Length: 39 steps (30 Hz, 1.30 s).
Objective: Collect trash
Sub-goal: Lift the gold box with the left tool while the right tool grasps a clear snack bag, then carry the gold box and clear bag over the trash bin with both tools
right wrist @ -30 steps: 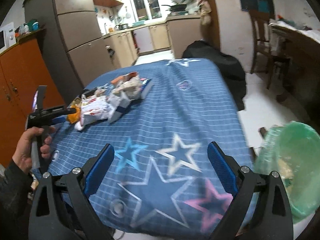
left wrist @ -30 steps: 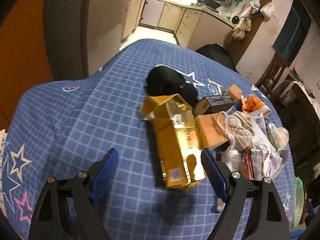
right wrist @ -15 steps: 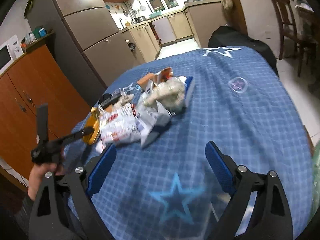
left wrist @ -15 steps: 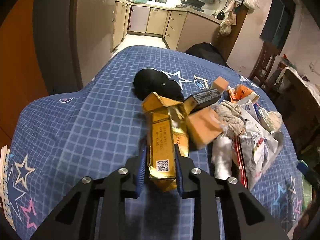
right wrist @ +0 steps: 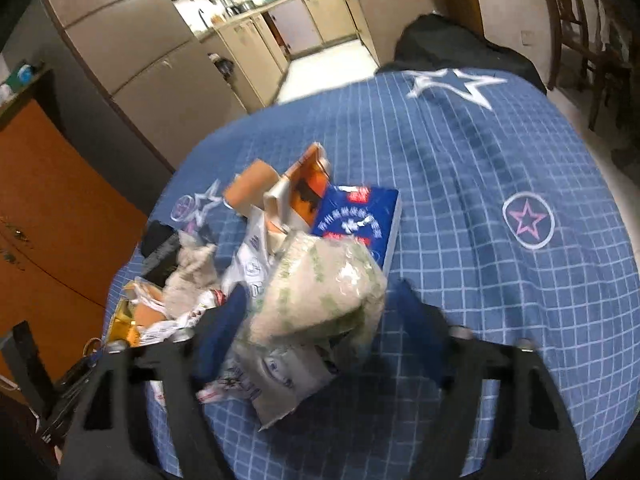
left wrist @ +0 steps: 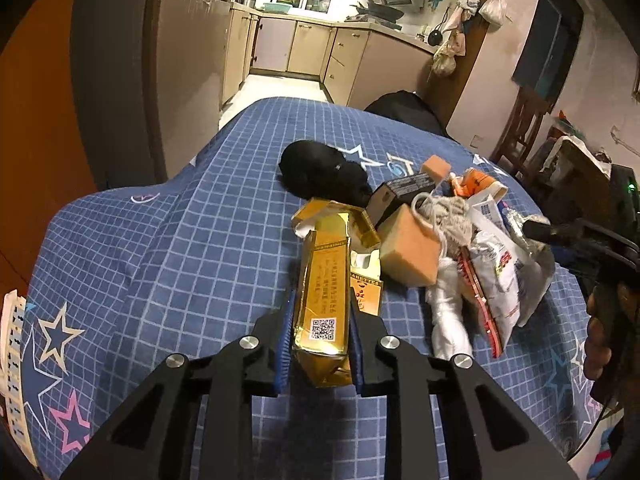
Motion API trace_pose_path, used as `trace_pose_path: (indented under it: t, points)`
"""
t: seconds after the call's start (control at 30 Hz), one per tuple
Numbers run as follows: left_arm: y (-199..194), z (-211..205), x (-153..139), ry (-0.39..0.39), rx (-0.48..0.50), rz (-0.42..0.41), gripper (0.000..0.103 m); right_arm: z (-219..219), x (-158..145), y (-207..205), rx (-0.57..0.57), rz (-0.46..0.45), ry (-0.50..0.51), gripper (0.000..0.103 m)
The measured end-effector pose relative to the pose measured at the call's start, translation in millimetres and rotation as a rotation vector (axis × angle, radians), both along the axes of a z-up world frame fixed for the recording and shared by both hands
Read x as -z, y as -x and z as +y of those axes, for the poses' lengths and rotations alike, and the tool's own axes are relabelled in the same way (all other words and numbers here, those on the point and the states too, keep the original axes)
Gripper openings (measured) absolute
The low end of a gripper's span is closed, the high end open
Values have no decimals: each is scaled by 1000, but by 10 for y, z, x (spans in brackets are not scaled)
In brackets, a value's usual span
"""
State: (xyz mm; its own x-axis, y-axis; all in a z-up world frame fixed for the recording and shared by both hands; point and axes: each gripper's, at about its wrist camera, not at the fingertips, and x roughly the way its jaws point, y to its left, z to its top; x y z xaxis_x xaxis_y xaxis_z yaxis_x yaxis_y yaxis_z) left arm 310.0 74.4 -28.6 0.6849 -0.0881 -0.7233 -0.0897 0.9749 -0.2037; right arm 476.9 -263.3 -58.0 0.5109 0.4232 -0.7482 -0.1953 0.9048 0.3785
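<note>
Broadly, a blue grid-checked tablecloth (left wrist: 168, 248) with printed stars carries the trash heap, where the left gripper (left wrist: 320, 336) clamps a glossy gold carton (left wrist: 324, 300) bearing a QR code, while the right gripper (right wrist: 320, 316), jaws just closing, straddles a crinkly pale plastic bag (right wrist: 320, 288), contact blurred.

left tool (left wrist: 322, 334): black arms, blue pads, silver screws | right tool (right wrist: 320, 330): same, blurred

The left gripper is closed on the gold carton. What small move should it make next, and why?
Probably lift it a little, straight up. The left gripper pinches the gold carton at its near end, while the far end, flaps torn open, lies against the orange sponge and the black box; dragging could scatter the pile.
</note>
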Motion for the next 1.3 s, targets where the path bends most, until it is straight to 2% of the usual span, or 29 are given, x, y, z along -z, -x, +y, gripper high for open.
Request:
trace_pose_path:
  t: [0.23,0.4,0.53,0.8,1.07,1.3]
  points:
    - [83,20,28,14,-14,-13,25,12,-101,256,9,-80,32,51]
    - [236,82,-43,26,-25,-54,24,-69,-297,650,24,-219,64,51]
    - [400,106,-208,9,-41,-105,24,-98,-410,1019,39,-316,111,51]
    - [677,-53,-550,20,-3,-200,24,-152,-600,1503,56,-424,166,51]
    - [756,-706,-938,11,117,-318,24,-249,-811,1880,85,-482,274,51]
    - [700,-1543,-1145,13,256,-375,24,-650,-963,2053,178,-507,330,51]
